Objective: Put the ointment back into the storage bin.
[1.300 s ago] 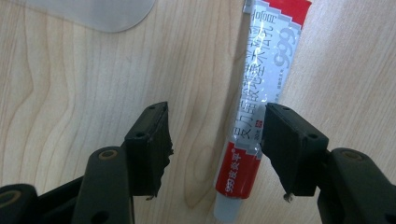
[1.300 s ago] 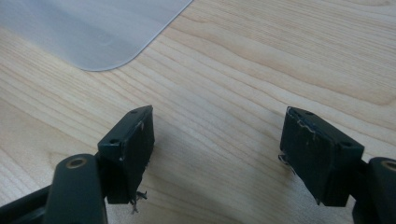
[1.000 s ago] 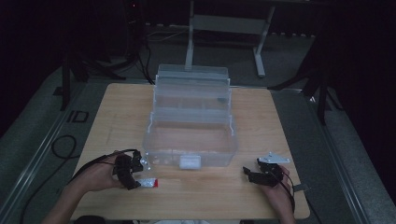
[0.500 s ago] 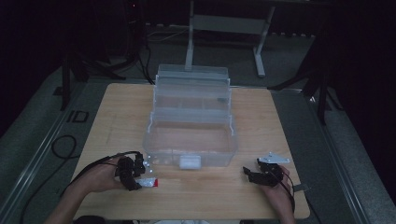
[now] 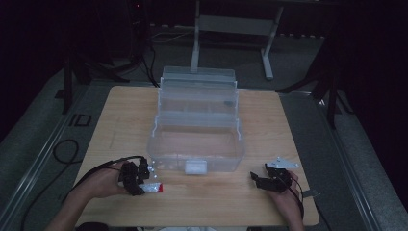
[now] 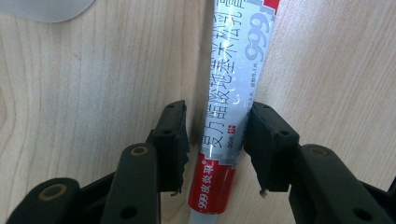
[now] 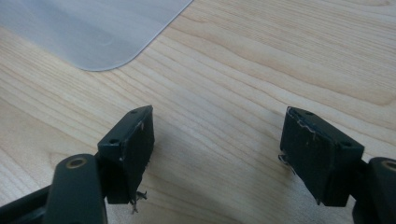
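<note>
The ointment tube point(image 6: 233, 93) runs off the left gripper view's top and bottom edges.

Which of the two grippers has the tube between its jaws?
The left gripper: the red-and-silver tube lies between its jaws, which have just been closing. The right gripper stands open over bare table.

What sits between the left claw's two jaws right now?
The red-and-white ointment tube lies on the table between the left claw jaws, which have just been closing; the left gripper view shows it.

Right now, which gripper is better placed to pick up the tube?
Left. The left gripper has been closing around the tube on the table; the right gripper is open over bare wood.
</note>
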The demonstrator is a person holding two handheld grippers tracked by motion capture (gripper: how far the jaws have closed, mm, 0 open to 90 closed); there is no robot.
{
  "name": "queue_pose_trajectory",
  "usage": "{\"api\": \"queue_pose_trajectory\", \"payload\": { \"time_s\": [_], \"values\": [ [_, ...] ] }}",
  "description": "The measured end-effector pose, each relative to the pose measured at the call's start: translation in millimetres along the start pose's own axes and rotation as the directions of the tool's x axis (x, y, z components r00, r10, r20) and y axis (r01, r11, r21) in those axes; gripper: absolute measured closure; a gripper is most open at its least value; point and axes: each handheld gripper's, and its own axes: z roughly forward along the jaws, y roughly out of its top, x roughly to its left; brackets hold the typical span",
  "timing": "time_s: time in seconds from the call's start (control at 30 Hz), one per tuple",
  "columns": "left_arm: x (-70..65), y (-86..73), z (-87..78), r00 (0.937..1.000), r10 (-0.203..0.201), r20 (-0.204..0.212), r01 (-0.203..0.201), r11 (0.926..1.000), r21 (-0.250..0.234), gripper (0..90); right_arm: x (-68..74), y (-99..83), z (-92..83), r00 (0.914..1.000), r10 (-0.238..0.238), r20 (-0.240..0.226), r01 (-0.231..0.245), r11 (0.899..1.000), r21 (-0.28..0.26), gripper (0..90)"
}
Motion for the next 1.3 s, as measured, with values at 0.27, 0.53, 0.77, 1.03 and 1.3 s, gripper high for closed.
{"api": "queue_pose_trajectory", "payload": {
  "time_s": [0.27, 0.53, 0.77, 1.03, 1.3],
  "values": [
    [0.4, 3.7, -0.1, 0.9998, -0.009, -0.015, 0.01, 0.9993, 0.035, 65.8, 0.0, 0.0, 0.0, 1.0, 0.0, 0.0, 0.0, 1.0, 0.0, 25.7],
    [0.3, 4.2, -0.2, 0.9995, -0.025, -0.019, 0.026, 0.9989, 0.039, 70.0, 0.0, 0.0, 0.0, 1.0, 0.0, 0.0, 0.0, 1.0, 0.0, 25.7],
    [0.4, 3.6, -0.3, 0.9993, -0.031, -0.02, 0.032, 0.9988, 0.036, 70.4, 0.0, 0.0, 0.0, 1.0, 0.0, 0.0, 0.0, 1.0, 0.0, 25.7],
    [1.5, 2.3, -2.0, 0.9992, -0.037, -0.017, 0.037, 0.9988, 0.032, 70.4, 0.0, 0.0, 0.0, 1.0, 0.0, 0.0, 0.0, 1.0, 0.0, 25.7],
    [0.1, -1.3, -11.8, 0.9989, -0.042, -0.021, 0.042, 0.9991, 0.006, 70.5, 0.0, 0.0, 0.0, 1.0, 0.0, 0.0, 0.0, 1.0, 0.0, 25.7]
  ]
}}
